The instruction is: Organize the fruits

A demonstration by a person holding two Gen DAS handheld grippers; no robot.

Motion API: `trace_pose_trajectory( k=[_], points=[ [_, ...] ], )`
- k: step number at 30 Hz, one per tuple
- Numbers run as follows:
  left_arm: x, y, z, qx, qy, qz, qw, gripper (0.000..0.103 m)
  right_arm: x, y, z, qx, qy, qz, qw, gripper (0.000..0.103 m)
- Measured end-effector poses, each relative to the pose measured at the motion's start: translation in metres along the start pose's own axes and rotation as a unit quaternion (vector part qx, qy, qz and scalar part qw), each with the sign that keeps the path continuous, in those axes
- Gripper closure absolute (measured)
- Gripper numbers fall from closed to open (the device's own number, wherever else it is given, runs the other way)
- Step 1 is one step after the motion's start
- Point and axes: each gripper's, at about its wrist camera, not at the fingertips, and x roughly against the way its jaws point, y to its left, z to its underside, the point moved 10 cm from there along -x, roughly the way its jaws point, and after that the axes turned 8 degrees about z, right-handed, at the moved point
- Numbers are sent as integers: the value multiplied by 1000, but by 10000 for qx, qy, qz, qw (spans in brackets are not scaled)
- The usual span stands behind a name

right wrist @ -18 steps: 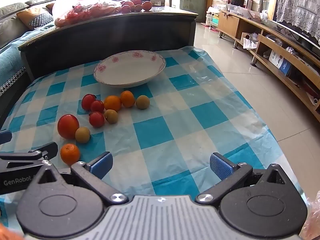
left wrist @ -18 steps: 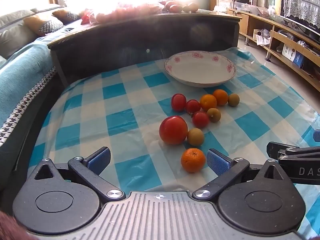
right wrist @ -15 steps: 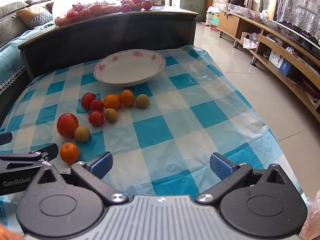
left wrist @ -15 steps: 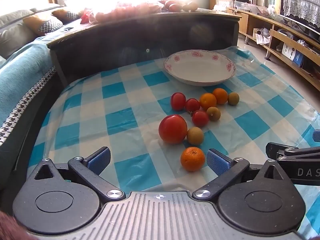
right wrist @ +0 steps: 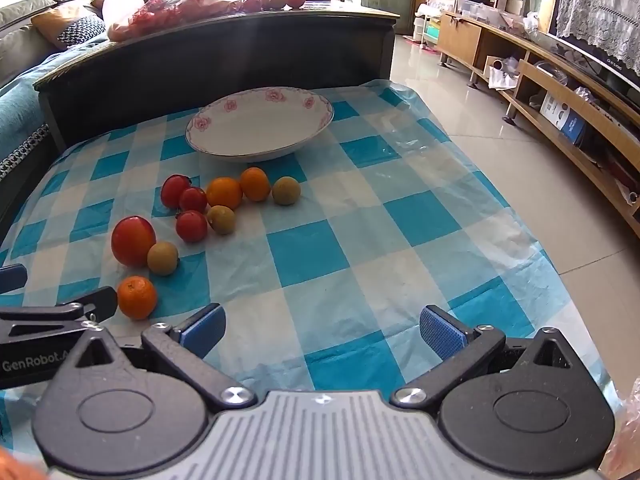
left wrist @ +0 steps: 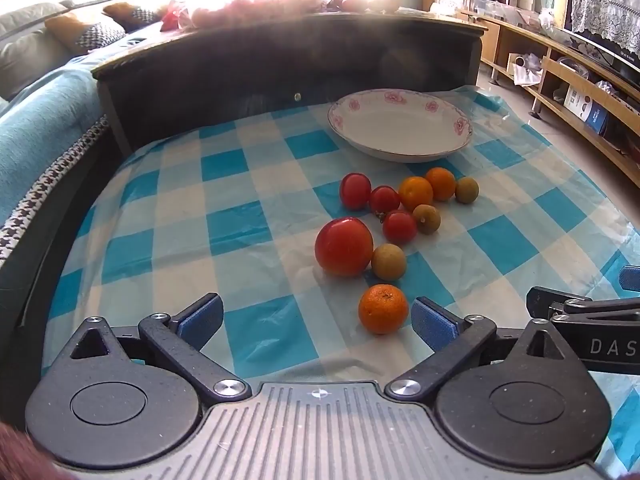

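Both the left gripper point(left wrist: 316, 318) and the right gripper point(right wrist: 322, 326) are held wide; bagged produce point(right wrist: 168, 8), washed out by glare in the left view, is resolved only in the right.

A blue-and-white checked cloth point(right wrist: 320, 248) covers the table, with the right tool point(right wrist: 322, 330) at the bottom of the frame, its blue-padded fingers spread wide over bare cloth. A white bowl point(right wrist: 260, 124) with pink flowers on its rim sits above centre. Below it, left of centre, lies a cluster of small tomatoes, oranges and brownish round fruits. A large tomato point(right wrist: 133, 241) and a lone orange point(right wrist: 137, 297) lie at lower left, the orange just beside the left tool point(right wrist: 60, 312) at the frame's left edge.
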Motion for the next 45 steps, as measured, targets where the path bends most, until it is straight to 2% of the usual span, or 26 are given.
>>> trace_pose_trajectory(
  k=[37,45],
  points=[
    [-6,3,2,105,145,108,9998,5,-5,5,4,40,138,2,9999,0],
    [-10,8,7,220,170,254,9993,6,-6,8,5,78,193,-22,9998,0]
  ],
)
